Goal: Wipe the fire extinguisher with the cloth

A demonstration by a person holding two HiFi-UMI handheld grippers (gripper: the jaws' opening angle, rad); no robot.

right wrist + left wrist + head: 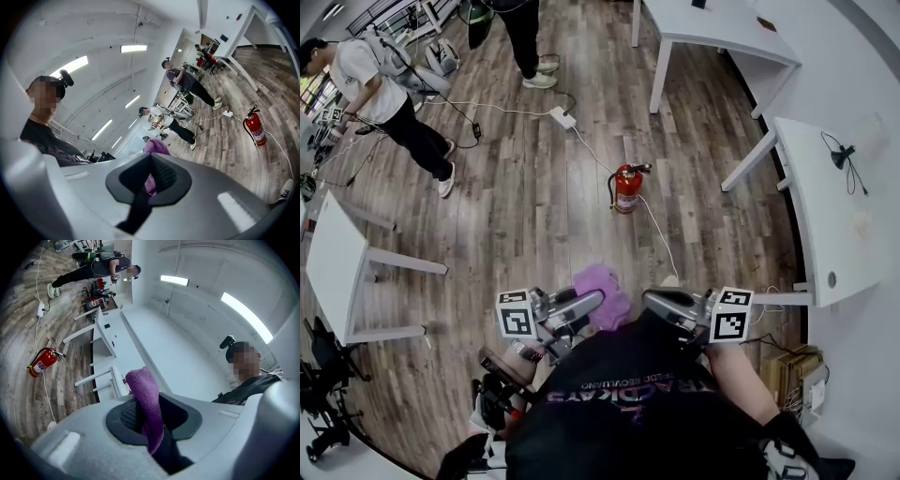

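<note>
The red fire extinguisher stands upright on the wood floor, well ahead of both grippers; it also shows in the left gripper view and the right gripper view. My left gripper is shut on a purple cloth, which sticks up out of its jaws. My right gripper is level beside it, close to my body, shut with nothing held. The same cloth shows just beyond the right jaws.
A white cable with a power strip runs across the floor past the extinguisher. White tables stand at the left, far and right. Two people stand at the far left. A cardboard box sits at lower right.
</note>
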